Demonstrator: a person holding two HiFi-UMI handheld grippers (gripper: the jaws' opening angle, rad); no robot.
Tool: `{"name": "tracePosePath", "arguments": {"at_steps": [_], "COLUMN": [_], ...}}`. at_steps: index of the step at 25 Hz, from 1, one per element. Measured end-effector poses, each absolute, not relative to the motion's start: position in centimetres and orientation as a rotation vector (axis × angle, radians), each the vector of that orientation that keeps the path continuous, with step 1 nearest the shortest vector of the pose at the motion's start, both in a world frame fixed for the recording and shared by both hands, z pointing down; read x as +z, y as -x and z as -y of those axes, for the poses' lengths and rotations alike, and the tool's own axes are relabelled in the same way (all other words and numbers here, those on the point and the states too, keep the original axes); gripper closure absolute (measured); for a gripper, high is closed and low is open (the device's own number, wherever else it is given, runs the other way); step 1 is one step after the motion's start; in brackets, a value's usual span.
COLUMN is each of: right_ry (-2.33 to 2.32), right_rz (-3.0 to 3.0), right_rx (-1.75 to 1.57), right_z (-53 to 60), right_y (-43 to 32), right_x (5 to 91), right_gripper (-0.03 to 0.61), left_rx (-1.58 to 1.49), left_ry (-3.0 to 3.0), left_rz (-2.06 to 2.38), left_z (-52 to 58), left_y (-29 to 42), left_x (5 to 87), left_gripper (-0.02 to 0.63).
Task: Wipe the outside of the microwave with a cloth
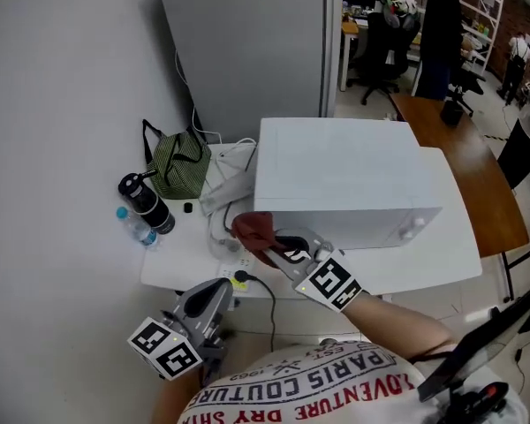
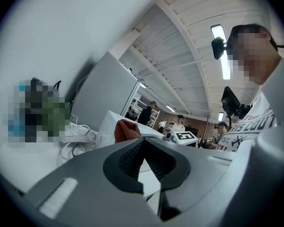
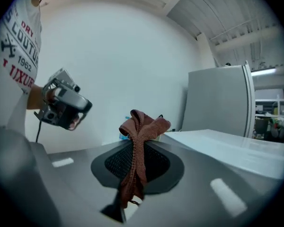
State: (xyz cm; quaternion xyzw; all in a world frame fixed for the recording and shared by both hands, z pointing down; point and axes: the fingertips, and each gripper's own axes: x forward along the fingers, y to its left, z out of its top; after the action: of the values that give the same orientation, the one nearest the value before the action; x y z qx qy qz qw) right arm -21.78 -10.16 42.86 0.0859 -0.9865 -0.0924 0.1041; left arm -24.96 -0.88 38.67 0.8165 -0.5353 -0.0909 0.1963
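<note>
The right gripper [image 1: 278,241] has its jaws clamped on a reddish-brown cloth [image 1: 251,227], the fabric bunched above the pads and trailing down between them. It holds that bunch at the near-left corner of the white microwave [image 1: 344,179], low on the left side wall. Whether the cloth is actually touching the casing can't be told from here.

The left gripper [image 1: 208,300] hangs back, nearer the person and to the left, jaws pressed together on nothing.

This looks like the start of a wiping pass on the left side. The next move calls for pressing the cloth against that wall and sweeping along it. The white cables [image 1: 232,164] and the wall lie close on the left, so room is tight.

The count:
- 1 microwave, 1 cloth and 2 grippers.
- On the white table [image 1: 178,261], far left, 1 black bottle [image 1: 147,203], 1 clear bottle with a blue cap [image 1: 136,226] and 1 green striped bag [image 1: 178,168].
</note>
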Motion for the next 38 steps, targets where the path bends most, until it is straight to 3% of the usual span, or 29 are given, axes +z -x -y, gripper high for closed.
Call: {"name": "tracePosePath", "arguments": {"at_steps": [14, 31, 38], "right_ry": [-0.756, -1.382, -1.446], "right_rz": [2.846, 2.63, 2.596], "right_rx": [-0.111, -0.018, 0.048], "right_z": [16.5, 22.9, 23.6], "right_y": [17.8, -7.2, -9.8], "right_x": [47.0, 46.8, 47.2], "right_gripper": [0.535, 0.534, 0.534], "left_rx": [-0.258, -0.134, -0.099], "left_ry": [-2.376, -2.554, -2.57], "left_rz": [1.391, 0.864, 0.818], "left_z": [1.7, 10.5, 11.4], "left_y": [23.2, 7.4, 5.0], "left_x": [38.4, 39.4, 39.3], "left_gripper": [0.608, 0.609, 0.608]}}
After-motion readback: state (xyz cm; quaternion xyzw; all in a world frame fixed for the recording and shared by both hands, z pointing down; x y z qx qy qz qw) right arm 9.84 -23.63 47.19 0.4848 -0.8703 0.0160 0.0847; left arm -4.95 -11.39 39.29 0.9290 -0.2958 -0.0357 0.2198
